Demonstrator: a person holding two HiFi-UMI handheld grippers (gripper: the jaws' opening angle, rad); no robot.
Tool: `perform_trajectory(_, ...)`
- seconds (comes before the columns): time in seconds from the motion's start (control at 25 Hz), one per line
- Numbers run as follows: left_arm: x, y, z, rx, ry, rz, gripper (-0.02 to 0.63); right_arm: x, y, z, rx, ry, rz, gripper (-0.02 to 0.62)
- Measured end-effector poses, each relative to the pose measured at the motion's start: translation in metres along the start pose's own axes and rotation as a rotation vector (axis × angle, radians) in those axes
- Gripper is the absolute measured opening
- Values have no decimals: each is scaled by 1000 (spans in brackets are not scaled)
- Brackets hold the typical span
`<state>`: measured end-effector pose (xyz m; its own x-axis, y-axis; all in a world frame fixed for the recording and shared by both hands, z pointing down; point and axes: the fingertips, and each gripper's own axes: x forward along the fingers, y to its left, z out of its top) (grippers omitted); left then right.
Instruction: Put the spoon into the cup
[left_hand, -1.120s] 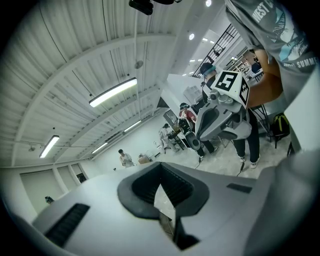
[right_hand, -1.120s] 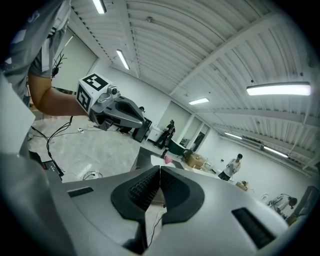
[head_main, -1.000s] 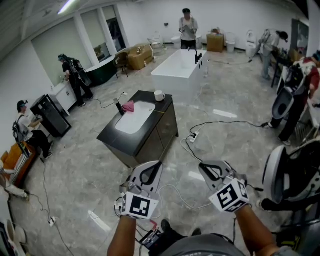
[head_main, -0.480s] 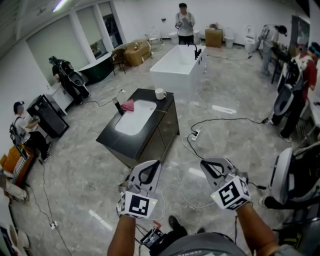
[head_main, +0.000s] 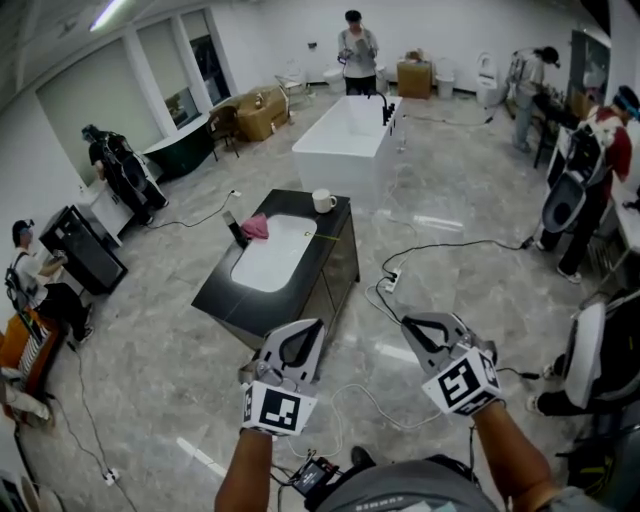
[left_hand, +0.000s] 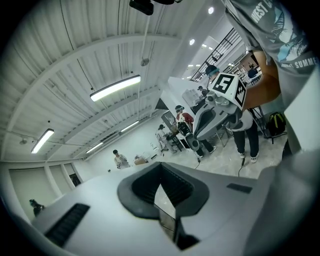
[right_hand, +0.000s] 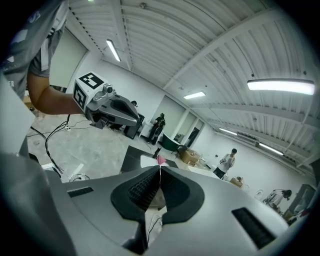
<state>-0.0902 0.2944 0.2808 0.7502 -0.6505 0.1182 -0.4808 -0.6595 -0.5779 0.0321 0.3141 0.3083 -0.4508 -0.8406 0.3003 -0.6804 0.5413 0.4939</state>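
Note:
A white cup (head_main: 323, 201) stands at the far corner of a black counter (head_main: 227, 282) with a white inset top. On the counter's left side lies a pink cloth (head_main: 255, 227) beside a dark upright fitting (head_main: 235, 228). I see no spoon in any view. Both grippers are held out over the floor, well short of the counter. My left gripper (head_main: 304, 329) is shut with nothing in it, its jaws meeting tip to tip (left_hand: 160, 183). The right gripper (head_main: 414, 326) is likewise shut and empty (right_hand: 160, 172). From the right gripper view, the counter (right_hand: 131, 154) and pink cloth (right_hand: 161, 160) show ahead.
Cables (head_main: 415, 250) and a power strip (head_main: 388, 283) trail over the marble floor right of the counter. A long white island (head_main: 345, 135) stands beyond it. Several people stand or sit around the room; one (head_main: 357, 48) is at the far end. White fixtures (head_main: 585, 355) crowd the right edge.
The view has shifted forward and the counter now sits slightly nearer and more central. Both grippers keep the same shut pose in front of me.

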Motion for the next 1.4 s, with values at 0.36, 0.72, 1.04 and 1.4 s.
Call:
perform_trajectory(0.36, 21, 38, -32, -22, -41, -36, 2, 49, -7, 8, 0, 46, -27, 31)
perform_trajectory(0.72, 47, 60, -64, -60, -23, -33, 2, 95, -23, -6, 41, 57, 2, 31)
perform_trajectory(1.04, 100, 88, -77, -40, 39, 3, 2, 143, -70, -19, 41, 18, 51, 31)
perform_trajectory(1.4, 188, 101, -84, -46, 106, 41, 2, 185, -138, -61, 23, 0, 132, 31)
